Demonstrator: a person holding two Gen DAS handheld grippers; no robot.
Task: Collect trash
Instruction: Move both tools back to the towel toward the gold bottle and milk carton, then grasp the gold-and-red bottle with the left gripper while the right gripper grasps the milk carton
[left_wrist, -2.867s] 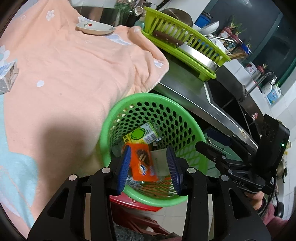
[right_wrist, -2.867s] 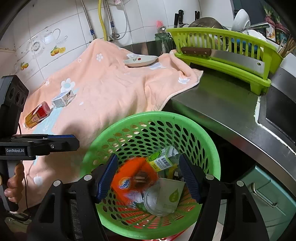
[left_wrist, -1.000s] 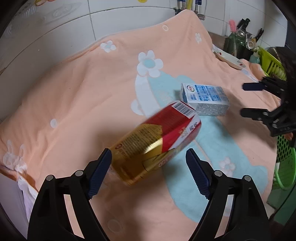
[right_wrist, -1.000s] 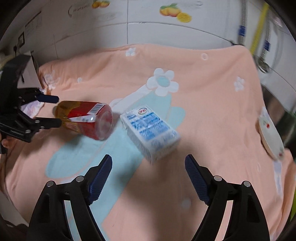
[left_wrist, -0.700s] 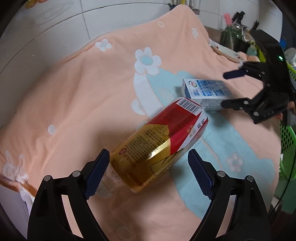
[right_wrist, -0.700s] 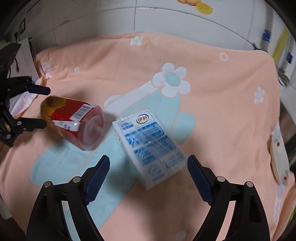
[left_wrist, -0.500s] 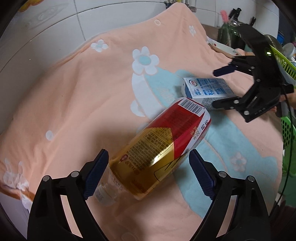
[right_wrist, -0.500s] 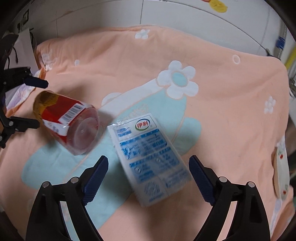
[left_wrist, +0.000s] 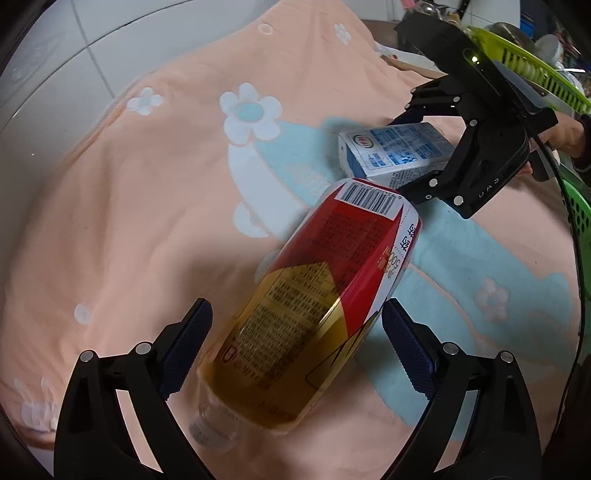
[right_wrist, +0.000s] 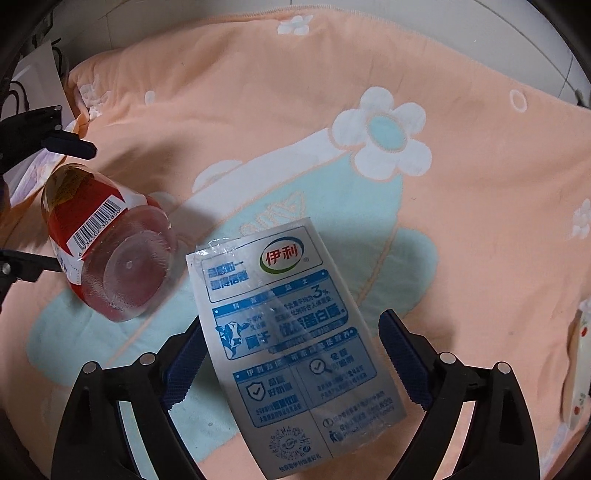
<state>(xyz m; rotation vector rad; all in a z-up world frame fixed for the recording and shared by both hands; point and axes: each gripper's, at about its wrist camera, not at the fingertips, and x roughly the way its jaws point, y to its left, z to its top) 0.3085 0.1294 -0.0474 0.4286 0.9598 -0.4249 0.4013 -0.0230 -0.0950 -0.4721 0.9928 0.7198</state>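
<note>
A red and gold labelled plastic bottle (left_wrist: 314, 302) lies on its side on the peach towel. My left gripper (left_wrist: 295, 343) straddles its lower half, jaws opening, with a gap at each pad. In the right wrist view the bottle (right_wrist: 107, 251) shows its clear base, with the left gripper (right_wrist: 70, 206) around its far end. A blue and white milk carton (right_wrist: 291, 332) lies flat beside it, between the closing jaws of my right gripper (right_wrist: 291, 350); the right pad stands clear of it. The left wrist view shows the carton (left_wrist: 395, 155) inside the right gripper (left_wrist: 406, 155).
A peach towel (left_wrist: 147, 184) with white flowers and a pale blue patch covers the counter. The green basket's rim (left_wrist: 580, 206) shows at the right edge, a lime dish rack (left_wrist: 524, 62) behind it. A small dish (right_wrist: 580, 354) lies on the towel at the right. A tiled wall (left_wrist: 74, 55) is behind.
Both grippers left the green basket and came over the towel. In the last second each sank closer, the left around the bottle and the right around the carton.
</note>
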